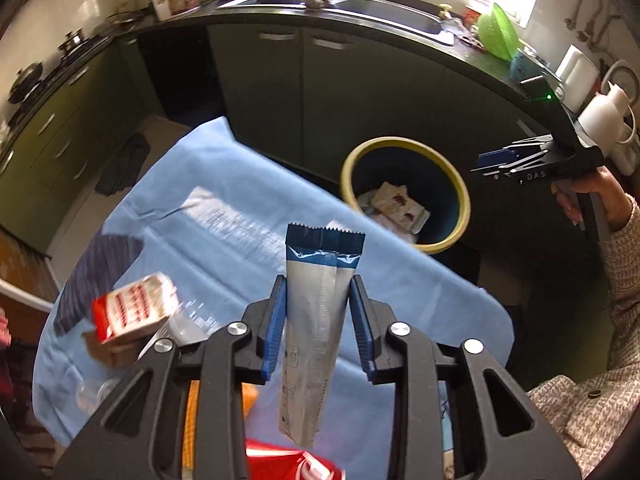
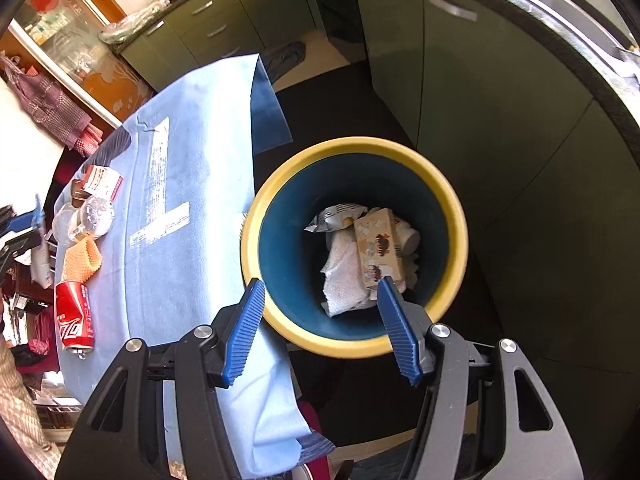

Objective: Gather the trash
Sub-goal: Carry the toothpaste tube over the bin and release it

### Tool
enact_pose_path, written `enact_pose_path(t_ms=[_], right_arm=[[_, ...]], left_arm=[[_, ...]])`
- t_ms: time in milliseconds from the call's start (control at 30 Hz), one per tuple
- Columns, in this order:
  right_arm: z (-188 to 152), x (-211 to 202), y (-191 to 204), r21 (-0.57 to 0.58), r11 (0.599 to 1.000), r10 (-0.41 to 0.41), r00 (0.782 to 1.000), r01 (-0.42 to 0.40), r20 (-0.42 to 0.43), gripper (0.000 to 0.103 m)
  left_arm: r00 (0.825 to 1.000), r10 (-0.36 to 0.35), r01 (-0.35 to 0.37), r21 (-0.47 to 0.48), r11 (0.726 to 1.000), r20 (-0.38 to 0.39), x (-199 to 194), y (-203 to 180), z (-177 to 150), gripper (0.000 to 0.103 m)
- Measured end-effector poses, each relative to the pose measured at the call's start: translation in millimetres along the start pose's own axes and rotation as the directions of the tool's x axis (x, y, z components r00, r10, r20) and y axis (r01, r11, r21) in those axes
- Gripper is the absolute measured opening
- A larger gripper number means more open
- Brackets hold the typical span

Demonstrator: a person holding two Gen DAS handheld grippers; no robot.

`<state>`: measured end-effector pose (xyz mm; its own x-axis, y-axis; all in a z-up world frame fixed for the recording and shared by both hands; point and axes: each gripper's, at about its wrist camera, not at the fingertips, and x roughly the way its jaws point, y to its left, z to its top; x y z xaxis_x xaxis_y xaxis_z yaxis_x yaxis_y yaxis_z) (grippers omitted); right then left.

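My left gripper [image 1: 318, 292] is shut on a long silver and blue wrapper [image 1: 316, 320] and holds it above the blue-clothed table [image 1: 224, 224]. The yellow-rimmed blue bin [image 1: 404, 194] stands on the floor beyond the table. My right gripper [image 2: 320, 292] is open and empty, just above the bin [image 2: 352, 148], which holds a carton [image 2: 378, 246], white tissue [image 2: 344, 276] and a wrapper. On the table lie a red can [image 2: 74, 314], a red and white box [image 1: 134, 306], an orange cloth [image 2: 84, 258] and a clear plastic bottle [image 2: 94, 214].
Green kitchen cabinets [image 1: 320, 92] and a dark counter with a sink [image 1: 384, 12] run behind the bin. A dark rag [image 1: 124, 164] lies on the floor left of the table. The right gripper also shows in the left wrist view [image 1: 516, 160], at the right.
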<state>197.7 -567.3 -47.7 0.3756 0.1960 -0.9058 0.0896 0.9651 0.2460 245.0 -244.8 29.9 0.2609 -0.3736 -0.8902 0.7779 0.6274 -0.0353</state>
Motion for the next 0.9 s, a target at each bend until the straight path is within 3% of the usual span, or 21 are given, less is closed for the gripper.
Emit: enact_pose_path(t_ms=[267,433,500,533,567,700,800,900], right_arm=[[-36,-30,-41,0.044,0.999,-0.004,1.0,0.003,0.029,0.059],[-60,-40,-69,0.098,0.995,-0.019,0.999,0.016,0.029,0.063],[-68,-43,-77,0.114,0.993,-0.022,0.999,0.019,0.028,0.064],[-71,-44,-80,0.117,0.993,-0.024,0.999,0.02,0.029,0.064],[-73,-45,-81,0.12,0.993,-0.024,0.999,0.021,0.03,0.064],[-79,-45,-79,0.106,0.994,-0.02,1.0,0.018,0.02,0.064],[-75,-40,-69,0.078,0.997,-0.018,1.0,0.018,0.005,0.065],[-70,-33,-51,0.038,0.999,-0.01,1.0,0.011,-0.018,0.067]], left_arm=[[0.995,-0.095,0.099,0.164,0.982,-0.032,93,-93,103,0.03],[0.994,-0.098,0.105,0.155,0.982,-0.051,160,-121,139,0.033],[0.996,-0.07,0.079,0.145,0.986,-0.063,180,-127,145,0.043],[0.996,-0.055,0.064,0.139,0.988,-0.064,187,-128,145,0.055],[0.997,-0.046,0.055,0.134,0.989,-0.066,190,-129,144,0.056],[0.997,-0.066,0.07,0.107,0.992,-0.042,169,-124,138,0.056],[0.997,-0.069,0.066,0.082,0.995,0.035,122,-112,122,0.057],[0.99,-0.053,0.05,0.031,0.998,0.132,66,-94,92,0.067]])
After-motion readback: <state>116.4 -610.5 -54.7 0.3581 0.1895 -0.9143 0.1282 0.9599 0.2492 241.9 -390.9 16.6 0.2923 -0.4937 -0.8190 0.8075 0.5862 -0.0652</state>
